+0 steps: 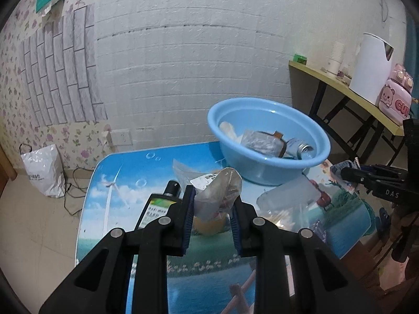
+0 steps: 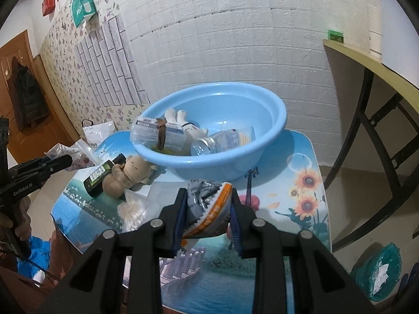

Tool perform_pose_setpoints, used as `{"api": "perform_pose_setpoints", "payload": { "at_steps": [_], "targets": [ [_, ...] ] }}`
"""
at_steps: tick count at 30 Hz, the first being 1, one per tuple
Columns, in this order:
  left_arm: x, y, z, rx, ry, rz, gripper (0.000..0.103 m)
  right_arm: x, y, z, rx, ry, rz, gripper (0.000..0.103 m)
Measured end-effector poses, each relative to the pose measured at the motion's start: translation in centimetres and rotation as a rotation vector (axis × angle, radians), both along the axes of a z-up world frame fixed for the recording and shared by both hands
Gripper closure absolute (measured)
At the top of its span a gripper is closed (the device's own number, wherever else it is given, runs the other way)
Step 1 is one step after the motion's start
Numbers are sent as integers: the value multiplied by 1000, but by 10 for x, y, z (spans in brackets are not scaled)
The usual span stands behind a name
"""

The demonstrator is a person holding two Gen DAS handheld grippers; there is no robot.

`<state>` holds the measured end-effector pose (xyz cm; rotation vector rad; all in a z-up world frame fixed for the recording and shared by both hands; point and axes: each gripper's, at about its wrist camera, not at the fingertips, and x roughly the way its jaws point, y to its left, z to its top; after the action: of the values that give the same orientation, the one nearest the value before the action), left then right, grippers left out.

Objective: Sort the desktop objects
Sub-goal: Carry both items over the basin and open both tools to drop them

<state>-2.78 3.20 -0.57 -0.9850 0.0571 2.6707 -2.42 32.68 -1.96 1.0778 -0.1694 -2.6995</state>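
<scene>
Both grippers loaded, both lifted off the surface [image 2: 301, 146]. Left gripper [image 1: 213, 204] pinches a crumpled clear bag [image 1: 218, 191], jaws tight on it. Right gripper [image 2: 208, 209] clamps a snack packet [image 2: 209, 209], orange-and-white with a grey serrated end, jaws narrow around it.

Key relation: blue basin [image 2: 277, 120] sits ahead of both grippers, at the far end of the surface. In the right wrist view it is straight ahead and just beyond the packet, so the right hand looks nearer. In the left wrist view it lies ahead and to the right.

The basin already holds a plush, a jar, a can and a clear box. A plush bear [image 2: 128, 175], a dark bottle [image 2: 100, 175] and a cotton swab bag [image 2: 133, 209] lie loose on the surface.

Likely next: carry each item forward over the rim and drop.
</scene>
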Motion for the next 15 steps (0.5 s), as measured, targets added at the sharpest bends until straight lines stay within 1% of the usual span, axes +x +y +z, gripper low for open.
{"api": "perform_pose_setpoints", "payload": {
  "at_steps": [7,10,15],
  "targets": [
    [-14,30,10,3,28,-79,79,-9,-8,14,-2,44,29,74],
    [-22,45,9,-1,29,-111,79,-16,-12,19,-1,60,49,74],
    [-38,59,4,-3,14,-139,79,-30,-17,19,1,61,69,74]
  ]
}}
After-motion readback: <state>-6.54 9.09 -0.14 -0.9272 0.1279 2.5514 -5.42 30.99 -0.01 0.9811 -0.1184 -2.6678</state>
